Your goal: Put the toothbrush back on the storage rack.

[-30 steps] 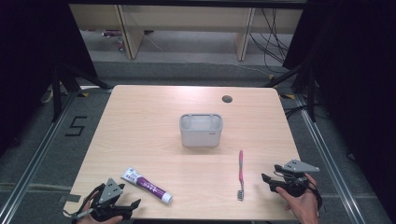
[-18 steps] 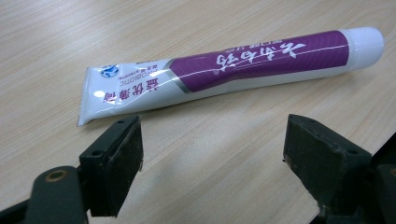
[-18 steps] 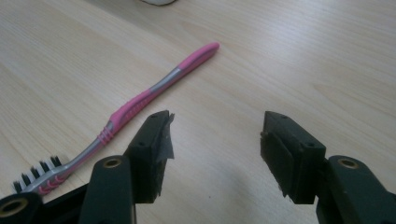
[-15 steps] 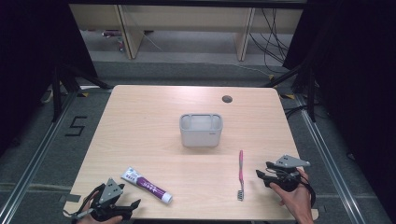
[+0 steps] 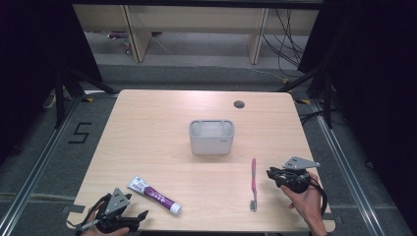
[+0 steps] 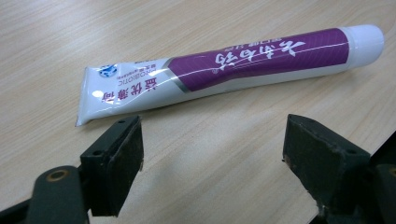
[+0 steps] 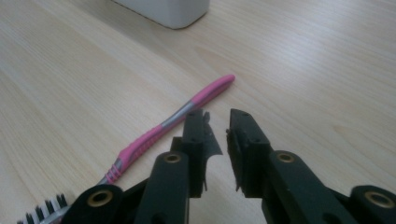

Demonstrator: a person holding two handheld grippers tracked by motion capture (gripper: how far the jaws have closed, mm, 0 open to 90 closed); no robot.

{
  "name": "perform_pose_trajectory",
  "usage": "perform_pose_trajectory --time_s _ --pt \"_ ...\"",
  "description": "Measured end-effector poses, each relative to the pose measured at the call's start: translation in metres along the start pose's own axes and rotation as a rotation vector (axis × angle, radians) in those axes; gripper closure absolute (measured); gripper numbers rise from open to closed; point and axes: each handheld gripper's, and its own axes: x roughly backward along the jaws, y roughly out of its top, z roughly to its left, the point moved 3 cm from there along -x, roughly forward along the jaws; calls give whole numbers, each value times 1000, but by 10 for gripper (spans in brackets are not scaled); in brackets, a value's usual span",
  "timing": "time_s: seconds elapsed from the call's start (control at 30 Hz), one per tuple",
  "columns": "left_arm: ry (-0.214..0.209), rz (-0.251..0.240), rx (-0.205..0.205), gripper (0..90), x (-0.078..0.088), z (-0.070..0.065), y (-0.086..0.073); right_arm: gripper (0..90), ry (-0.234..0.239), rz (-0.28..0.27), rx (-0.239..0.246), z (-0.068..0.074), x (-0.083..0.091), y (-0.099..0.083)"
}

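left tool [image 5: 140,216]: black jaws, grey plate | right tool [image 5: 270,173]: black, cabled

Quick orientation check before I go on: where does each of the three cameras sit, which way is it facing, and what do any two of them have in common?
High view: above the person's side, looking forward and down on the table; both hands, left gripper, right gripper.
Left gripper view: rides the left gripper, facing the toothpaste tube; its jaws stand wide apart.
Right gripper view: rides the right gripper, facing the pink toothbrush and grey holder; its jaws, just closing, stand narrowly apart with nothing between.
Shared: the high and right gripper views both show toothbrush and holder.
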Motion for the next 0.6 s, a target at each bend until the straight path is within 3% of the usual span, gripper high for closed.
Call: perform_pose_trajectory --time_s 0.03,0.07,0.1,0.27,0.3,0.37,0.6 --pt "-1 -15 34 202 -1 -2 0 803 16 -1 -1 1 -2 2" --pt "-1 -11 29 203 -1 -2 0 820 22 5 -26 4 -3 3" --pt "-1 -12 29 203 -1 -2 0 839 25 3 7 3 -7 5" --pt "-3 -14 19 205 -1 -2 0 900 42 11 31 7 -16 14" --pt "-1 -9 18 205 -1 -1 0 900 41 7 56 6 -20 18" --pt "-2 -8 19 206 -1 -2 0 900 49 7 42 8 -24 22" --pt "-3 -8 22 208 -1 -2 0 900 55 24 82 10 -43 34"
